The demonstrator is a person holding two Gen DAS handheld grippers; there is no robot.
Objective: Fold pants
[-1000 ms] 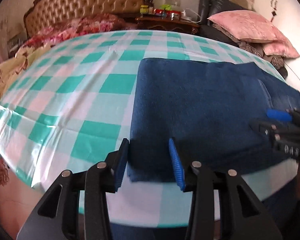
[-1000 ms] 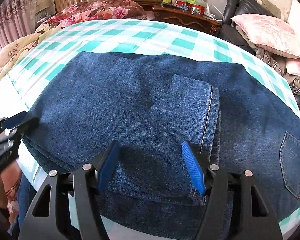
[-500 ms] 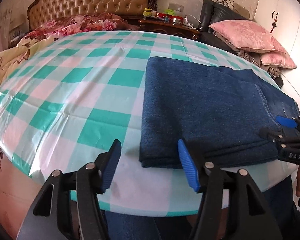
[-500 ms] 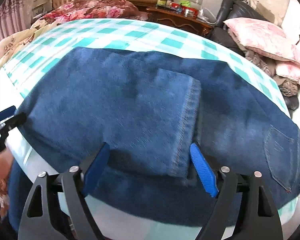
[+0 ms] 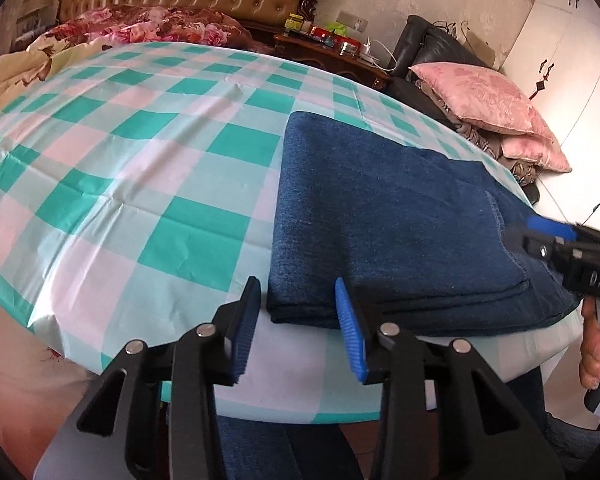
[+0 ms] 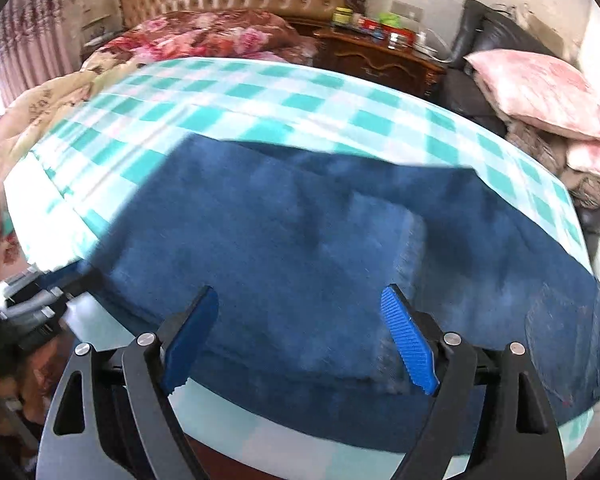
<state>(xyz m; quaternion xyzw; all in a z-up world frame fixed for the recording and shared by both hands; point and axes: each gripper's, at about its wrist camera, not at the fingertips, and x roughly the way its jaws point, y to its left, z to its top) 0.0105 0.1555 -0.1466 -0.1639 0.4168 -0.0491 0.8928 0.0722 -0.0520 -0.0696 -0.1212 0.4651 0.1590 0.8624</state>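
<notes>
Both grippers, left (image 5: 296, 322) and right (image 6: 300, 344), have been withdrawn from the folded dark-blue denim pants (image 5: 384, 216); jaws apart, empty. One fold judged laid.

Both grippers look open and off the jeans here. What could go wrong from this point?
1. The jeans lie close to the near edge of the checked tablecloth; a tug toward the person could pull them off.
2. The folded-over leg hem sits loosely on top; a shallow grab by the right hand-held gripper might lift only that layer and undo the fold.
3. The left hand-held gripper straddles only the corner, so its grip may miss lower layers.
</notes>
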